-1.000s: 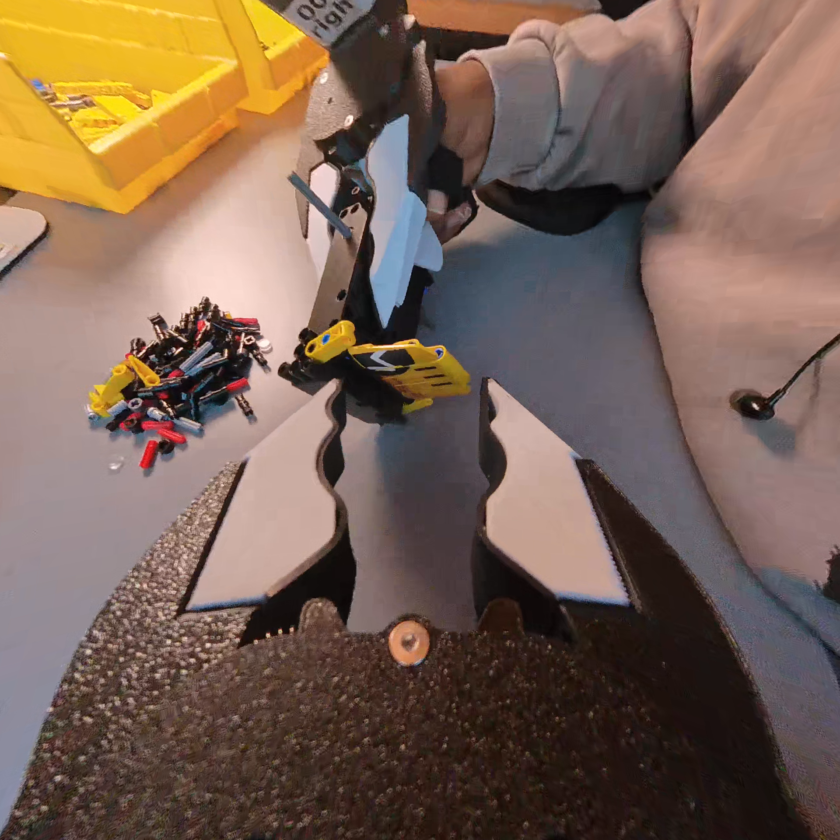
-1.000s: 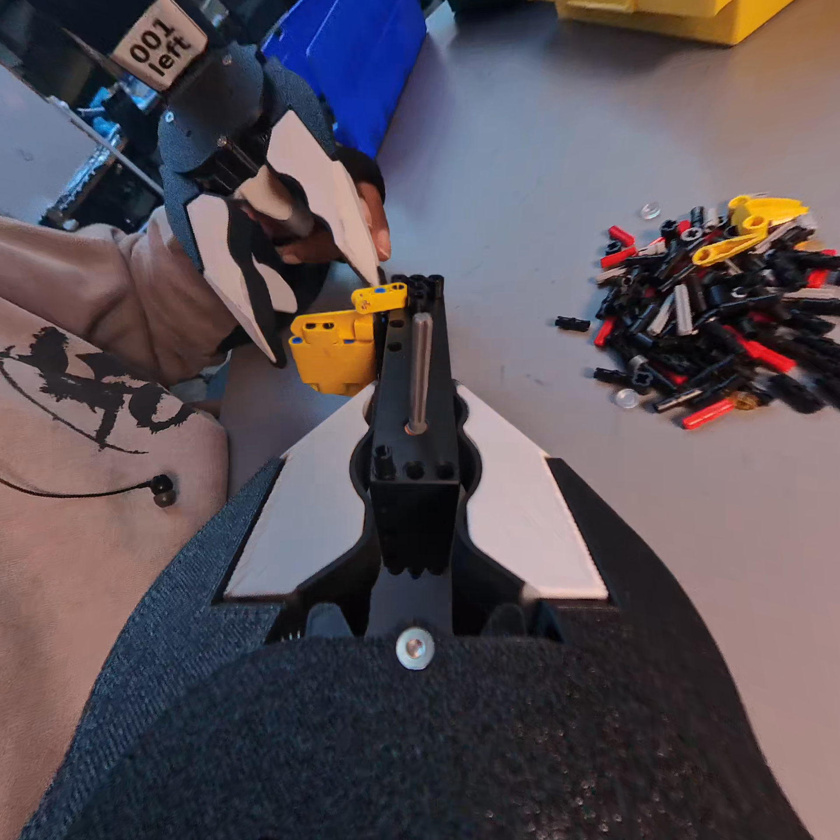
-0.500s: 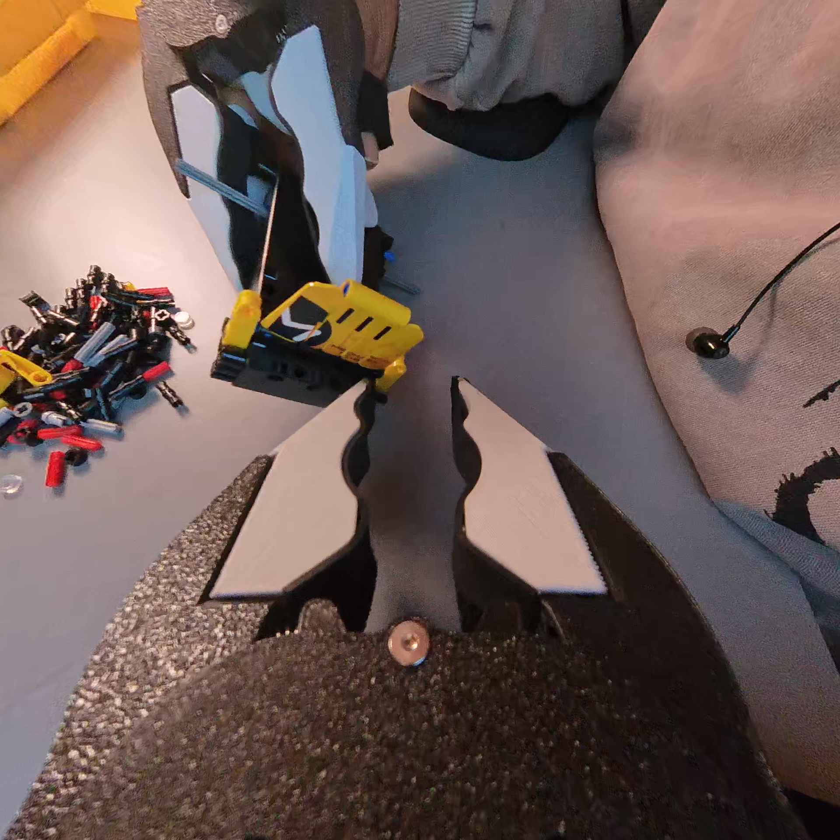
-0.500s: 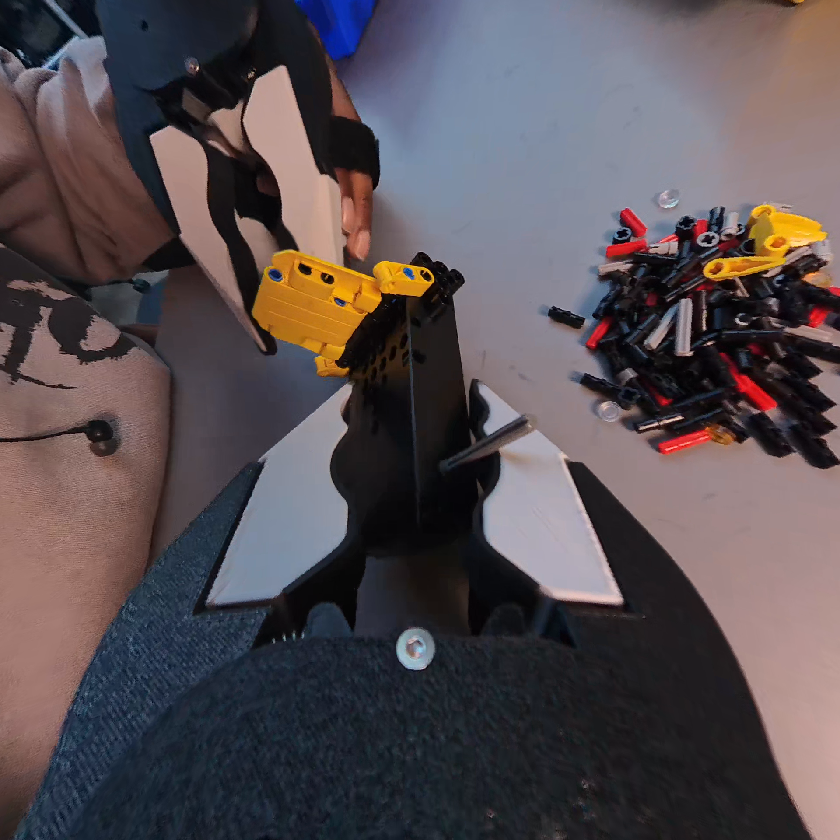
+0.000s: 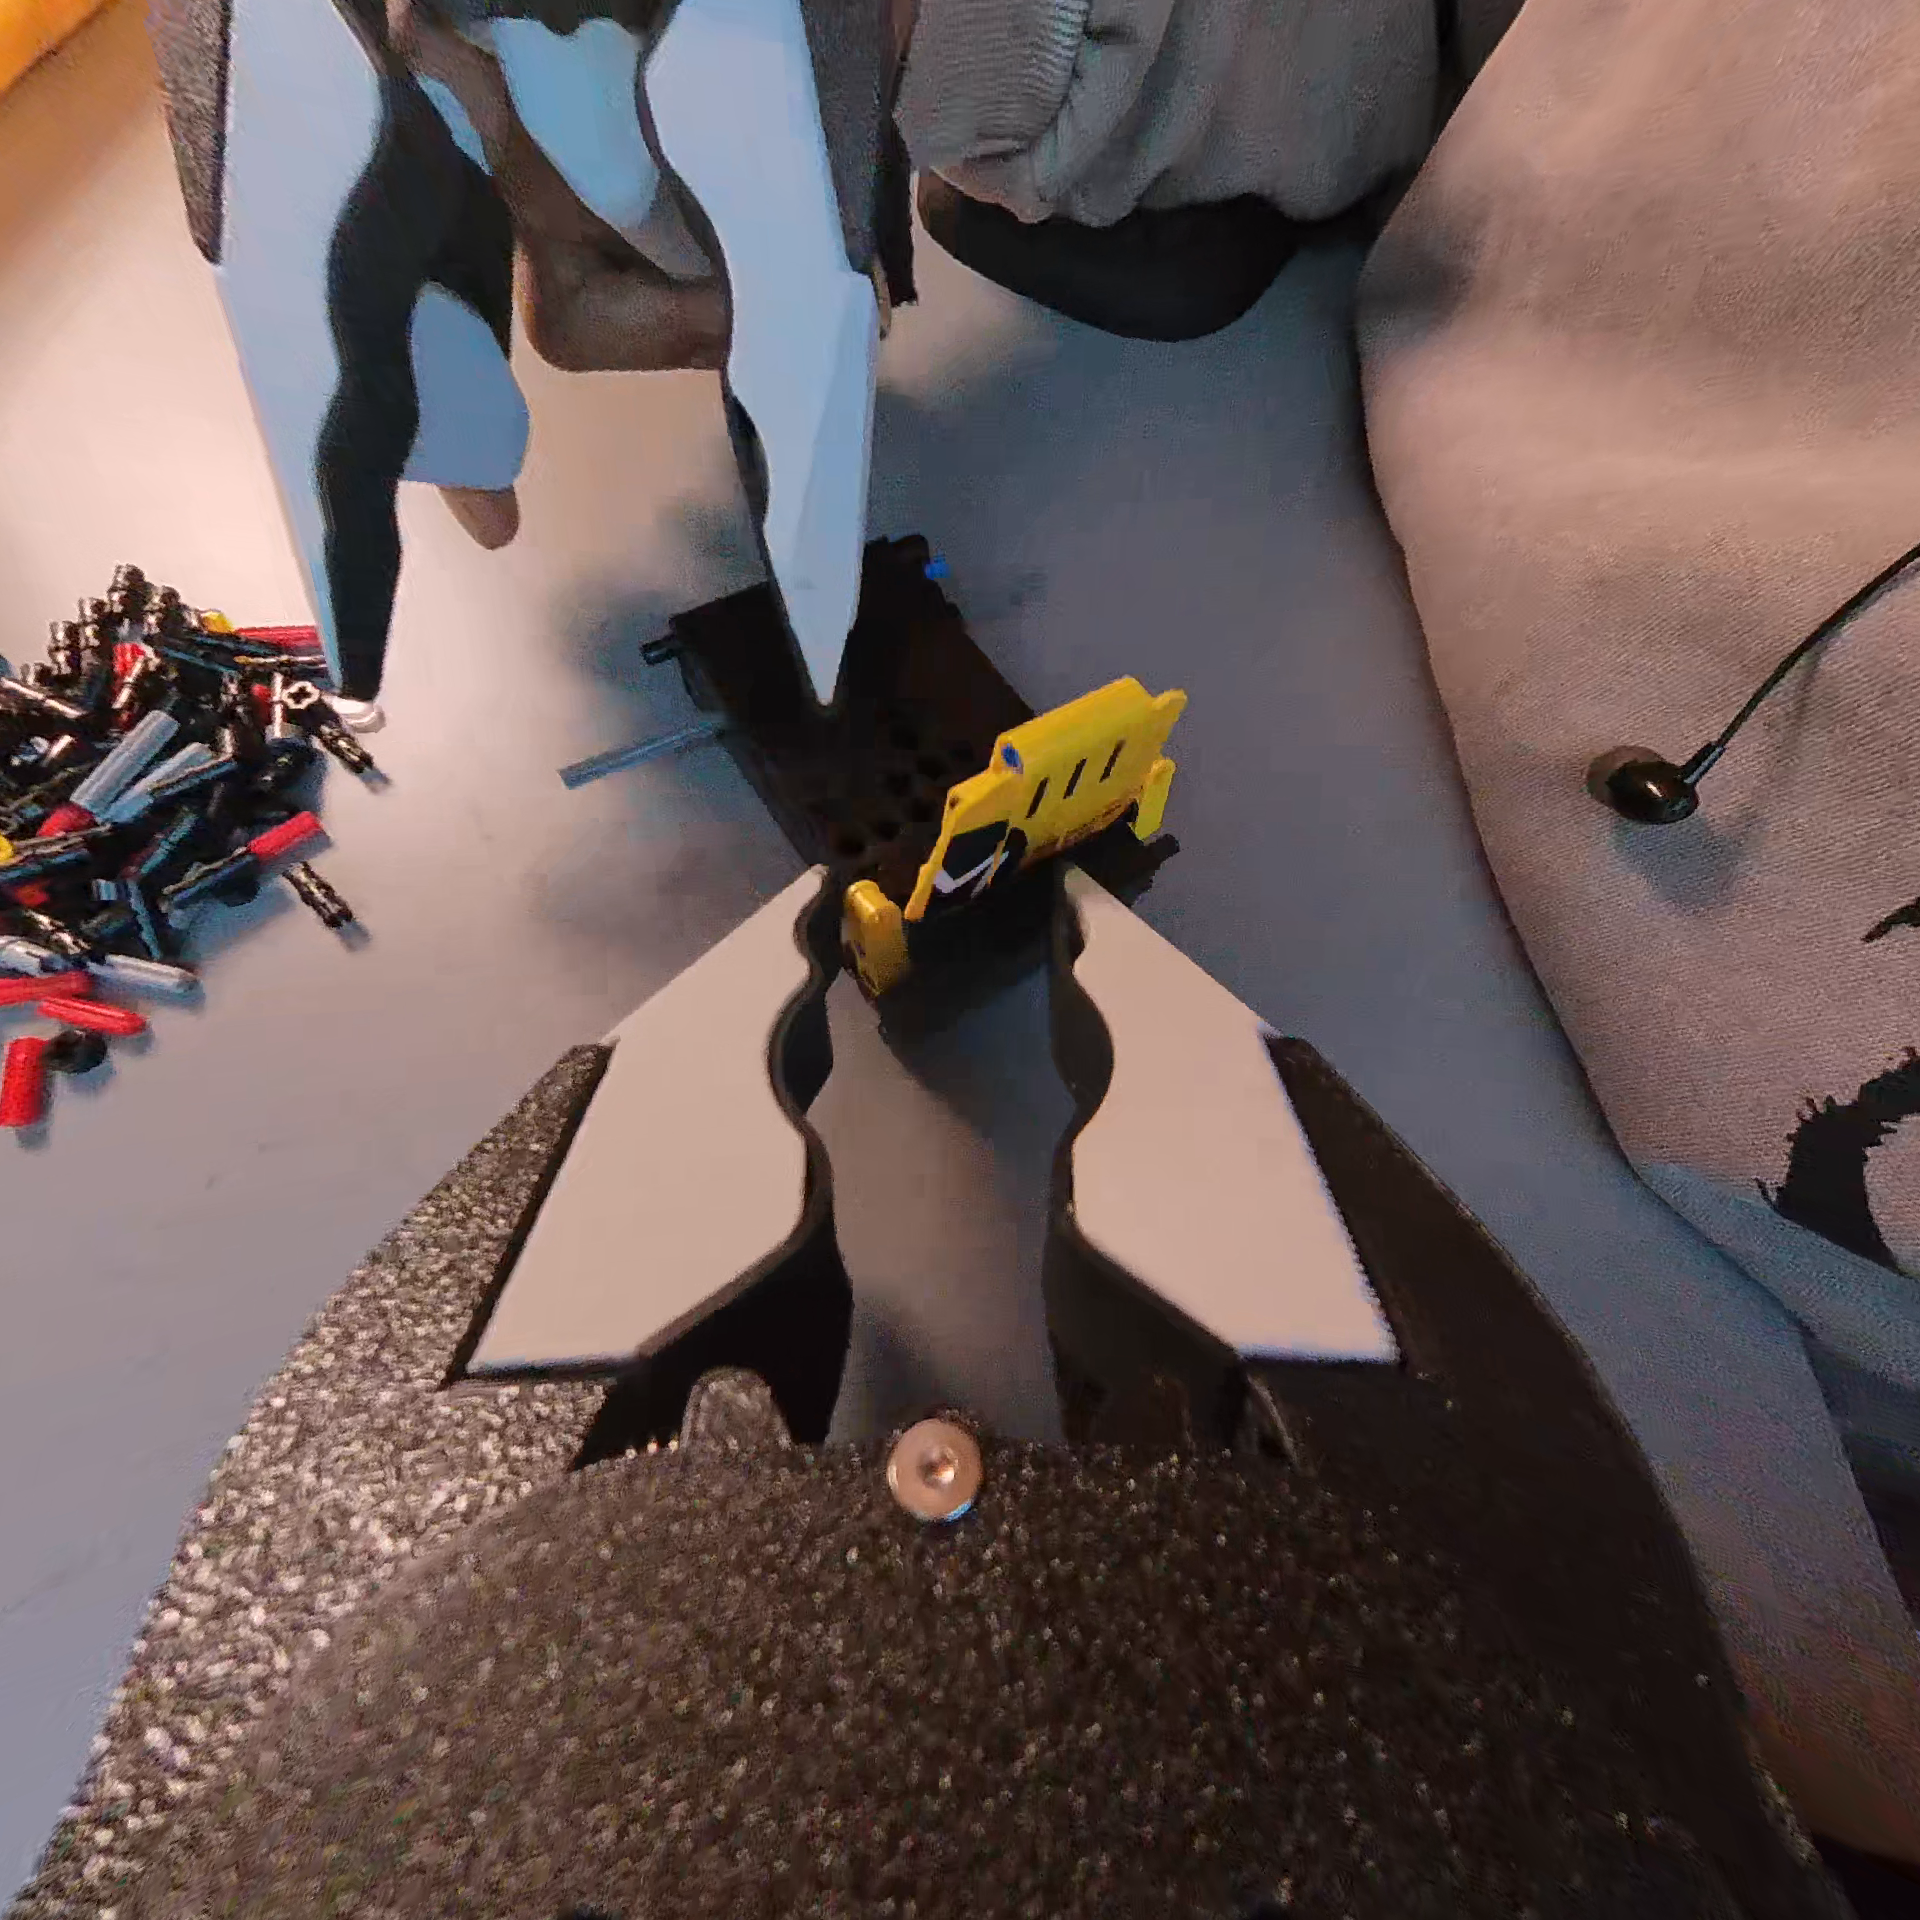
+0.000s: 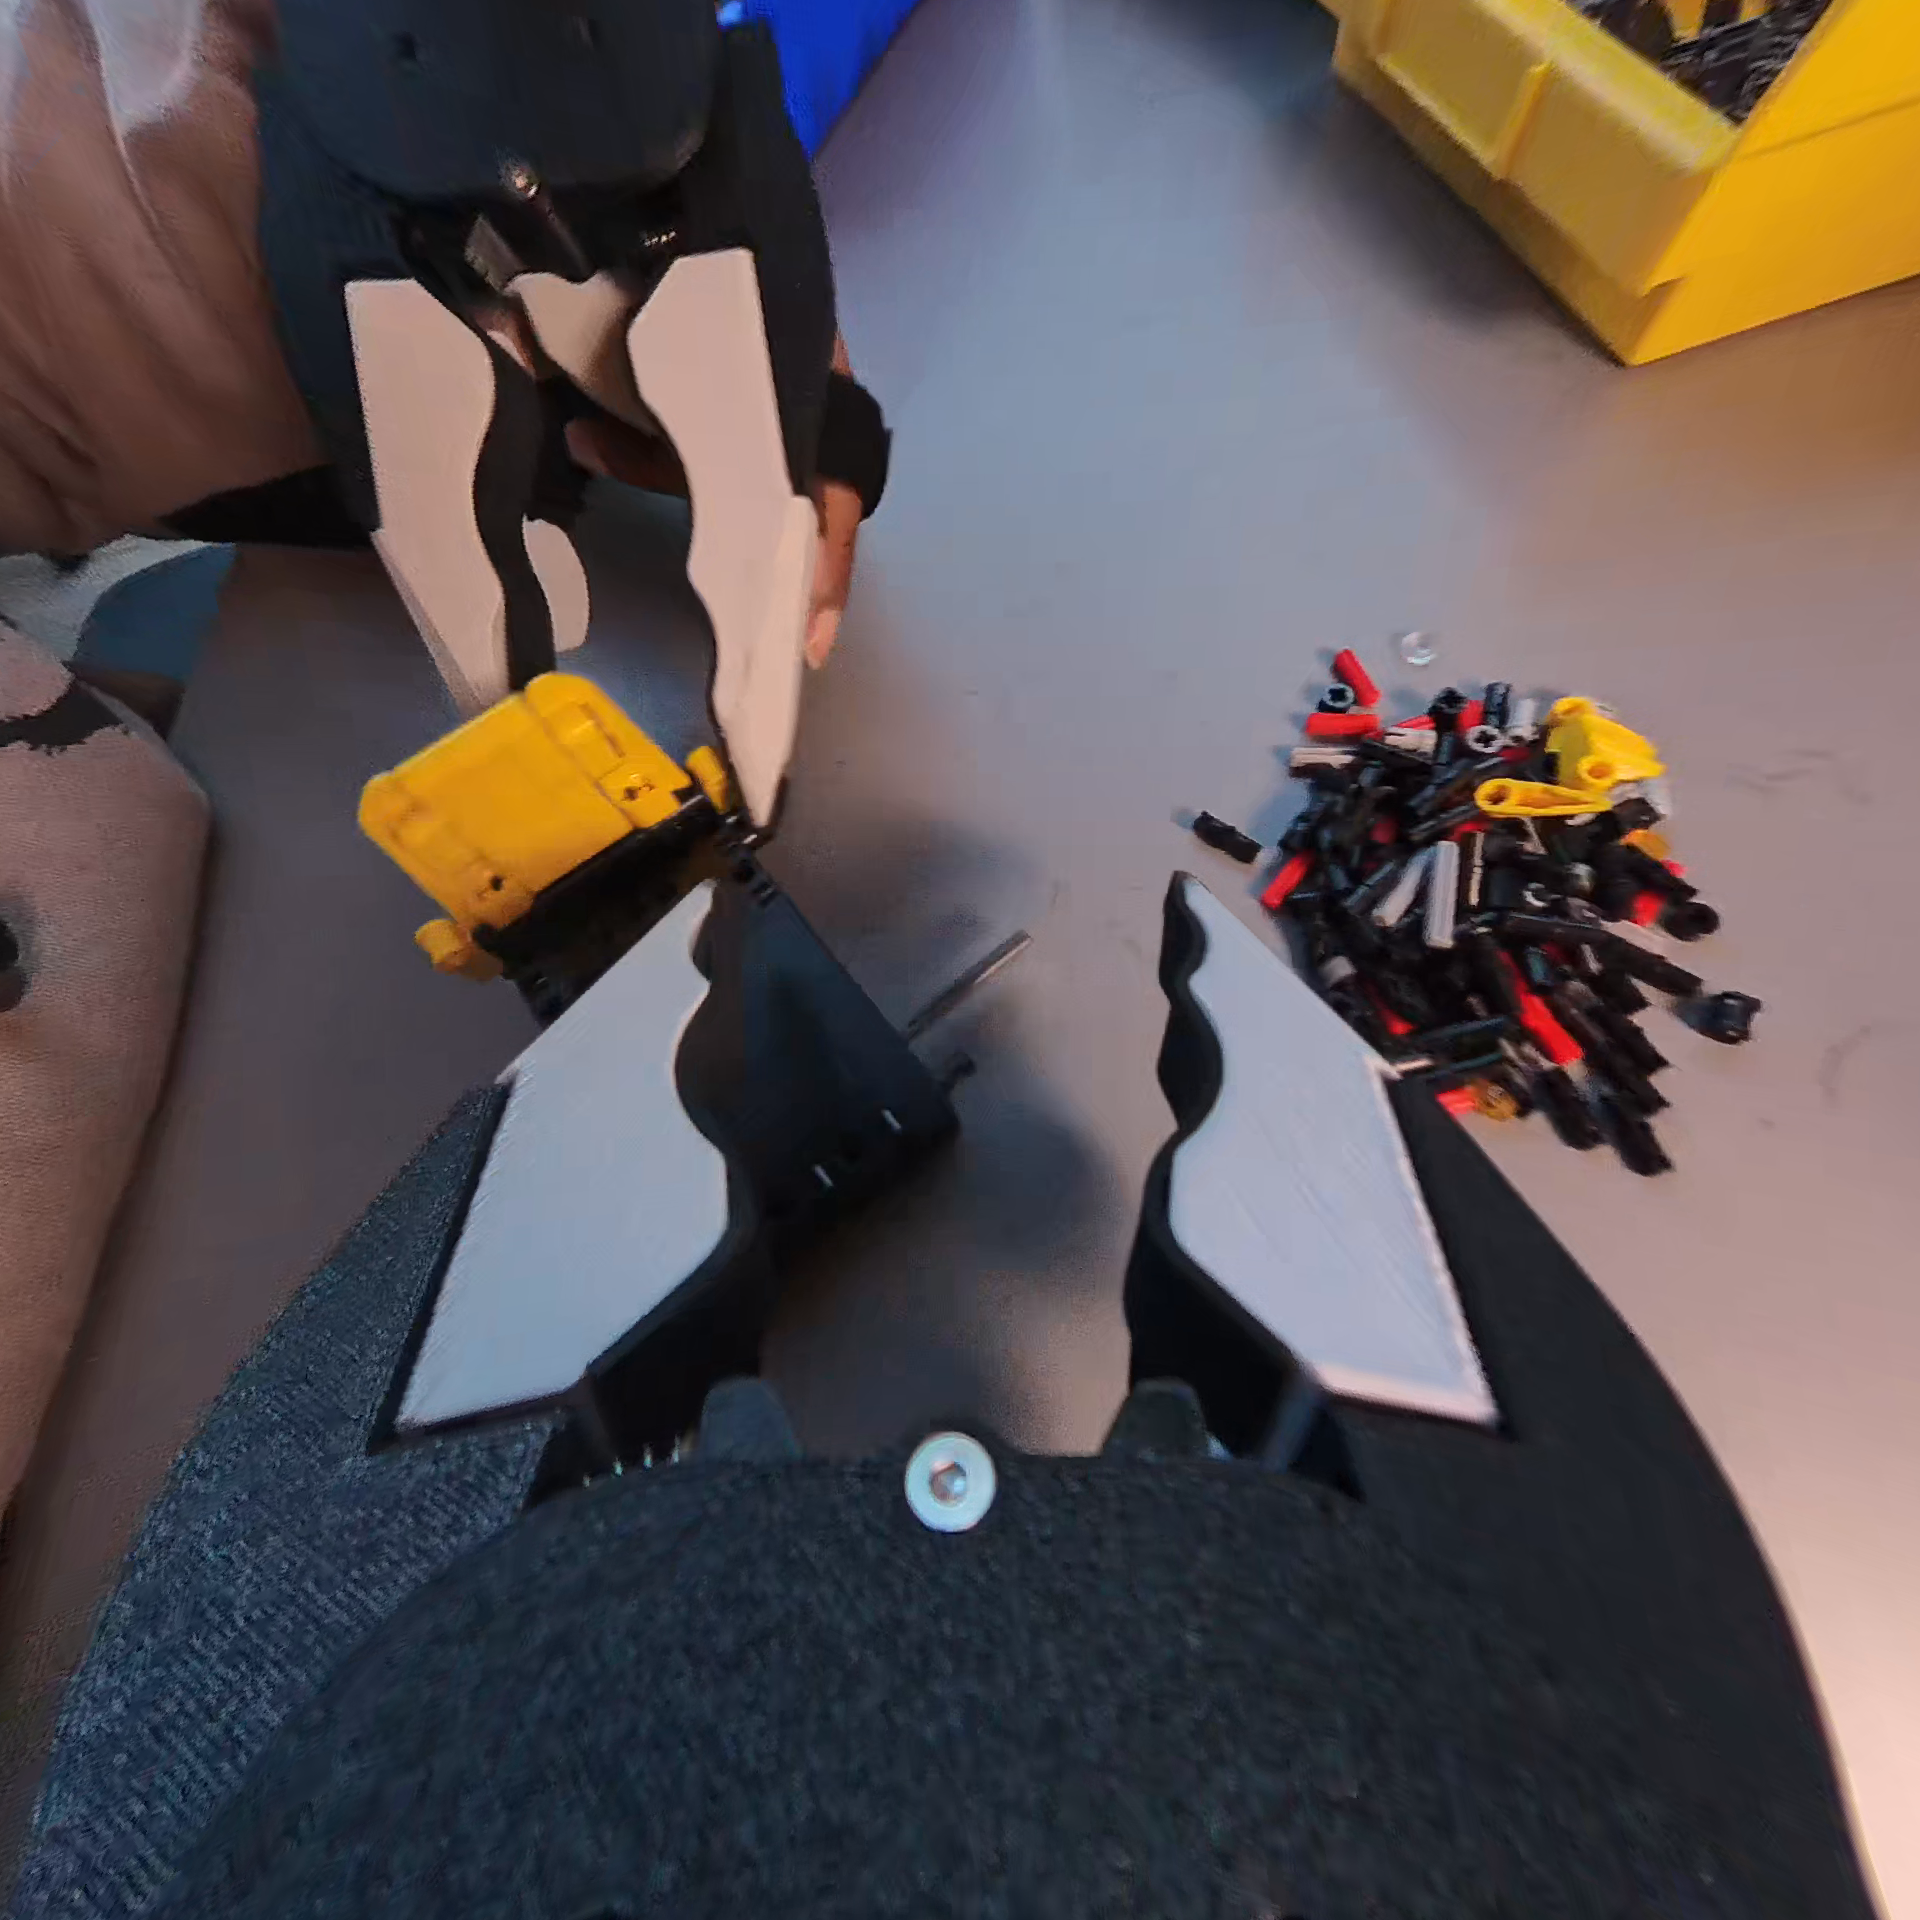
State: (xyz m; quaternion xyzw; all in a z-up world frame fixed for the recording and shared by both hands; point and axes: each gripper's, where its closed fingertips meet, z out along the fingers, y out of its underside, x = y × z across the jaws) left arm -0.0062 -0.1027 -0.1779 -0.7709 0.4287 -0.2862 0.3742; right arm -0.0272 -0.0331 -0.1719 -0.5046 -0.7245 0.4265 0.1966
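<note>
A black beam assembly (image 6: 821,1049) with a yellow panel (image 6: 520,800) at one end lies on the grey table. A thin grey axle (image 6: 966,987) sticks out of its side. My right gripper (image 6: 948,888) is open wide and holds nothing; its left finger lies against the black part. My left gripper (image 5: 945,883) is open, its tips either side of the yellow panel's (image 5: 1049,800) end. The right gripper also shows in the left wrist view (image 5: 592,686), one finger above the black part (image 5: 883,769). The left gripper shows in the right wrist view (image 6: 629,748).
A pile of small black, red, grey and yellow parts (image 6: 1486,914) lies on the table beside the assembly; it also shows in the left wrist view (image 5: 135,810). A yellow bin (image 6: 1621,177) stands beyond it. A person's sweatshirt (image 5: 1662,520) with an earbud wire (image 5: 1642,795) borders the table.
My right gripper has opened and let go of the black assembly, which now lies on the table. My left gripper has moved in around the yellow end.
</note>
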